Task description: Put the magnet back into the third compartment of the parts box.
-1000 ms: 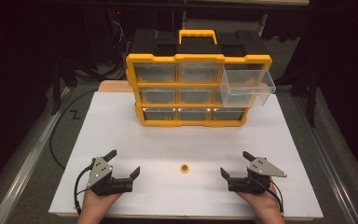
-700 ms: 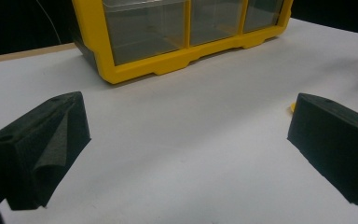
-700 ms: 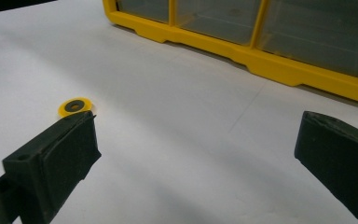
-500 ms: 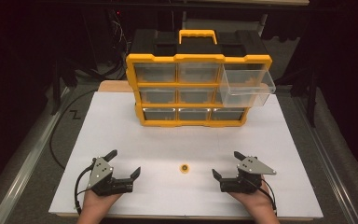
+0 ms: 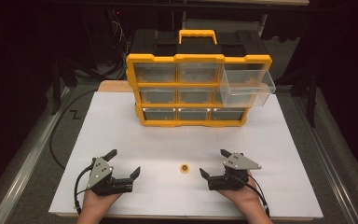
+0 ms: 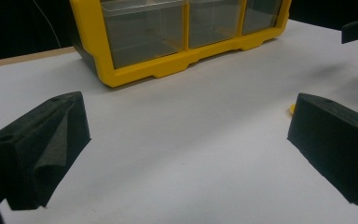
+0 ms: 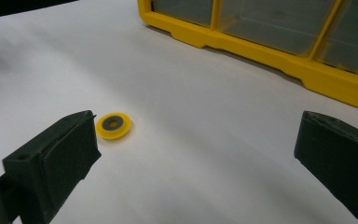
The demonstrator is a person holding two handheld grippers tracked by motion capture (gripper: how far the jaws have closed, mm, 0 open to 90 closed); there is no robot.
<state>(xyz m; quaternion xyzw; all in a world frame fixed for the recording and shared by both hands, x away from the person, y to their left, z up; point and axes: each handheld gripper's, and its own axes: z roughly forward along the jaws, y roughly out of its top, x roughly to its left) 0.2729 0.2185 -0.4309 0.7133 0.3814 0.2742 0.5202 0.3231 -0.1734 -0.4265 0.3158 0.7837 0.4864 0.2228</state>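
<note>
A small yellow disc [image 5: 184,168] with a dark centre lies flat on the white table [image 5: 121,121], between my two grippers. My right gripper [image 5: 214,163] stands open just right of it, and nothing is between its jaws. In the right gripper view the disc [image 7: 113,125] sits by the tip of the left jaw of this gripper [image 7: 198,126]. My left gripper [image 5: 123,162] is open and empty, well left of the disc. In the left gripper view, the left gripper [image 6: 191,116] faces the organizer, and the disc's edge [image 6: 292,109] peeks out beside the right jaw.
A yellow and black drawer organizer [image 5: 198,60] stands at the back of the table. Its top right clear drawer [image 5: 247,84] is pulled out and looks empty. The organizer's bottom row also appears in the left gripper view [image 6: 177,65] and the right gripper view [image 7: 279,60].
My right gripper has slid left and slightly forward, ending close to the yellow disc. The left gripper and the disc have stayed where they were.
</note>
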